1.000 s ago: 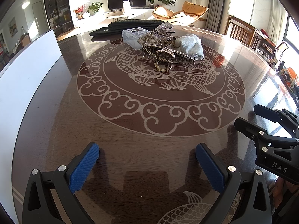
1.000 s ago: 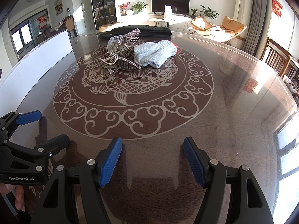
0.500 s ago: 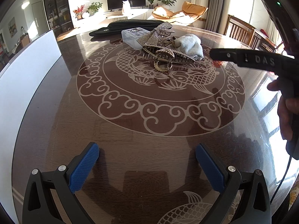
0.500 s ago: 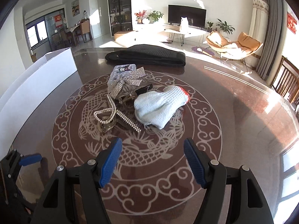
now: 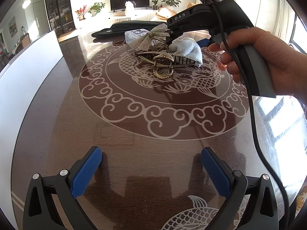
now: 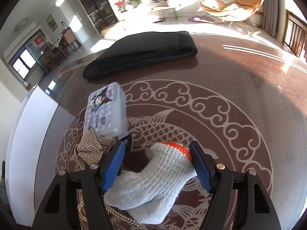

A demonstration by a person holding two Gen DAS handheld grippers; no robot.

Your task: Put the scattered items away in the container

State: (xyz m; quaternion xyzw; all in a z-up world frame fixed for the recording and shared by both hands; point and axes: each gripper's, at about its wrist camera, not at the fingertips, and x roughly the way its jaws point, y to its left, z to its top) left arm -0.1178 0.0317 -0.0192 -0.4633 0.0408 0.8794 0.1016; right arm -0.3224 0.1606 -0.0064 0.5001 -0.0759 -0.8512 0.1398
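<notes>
A pale knitted glove [image 6: 153,184] with an orange-edged cuff lies in the pile at the table's centre. My right gripper [image 6: 157,161] is open, its blue pads [image 6: 115,163] standing either side of the glove's cuff. A glittery bow clip [image 6: 89,149] and a clear plastic box [image 6: 105,111] with a cartoon lid sit just left of it. In the left wrist view a hand holds the right gripper [image 5: 186,41] over the glove [image 5: 189,48], beside rhinestone claw clips [image 5: 163,61]. My left gripper [image 5: 151,161] is open low over the near table with nothing between its fingers.
A white container [image 5: 28,67] runs along the table's left edge, also seen as the white container [image 6: 32,143] in the right wrist view. A folded black mat [image 6: 142,51] lies at the far side. Chairs stand beyond the right edge.
The right gripper has moved forward from the near edge to the pile and now straddles the glove. The left gripper has not moved.
</notes>
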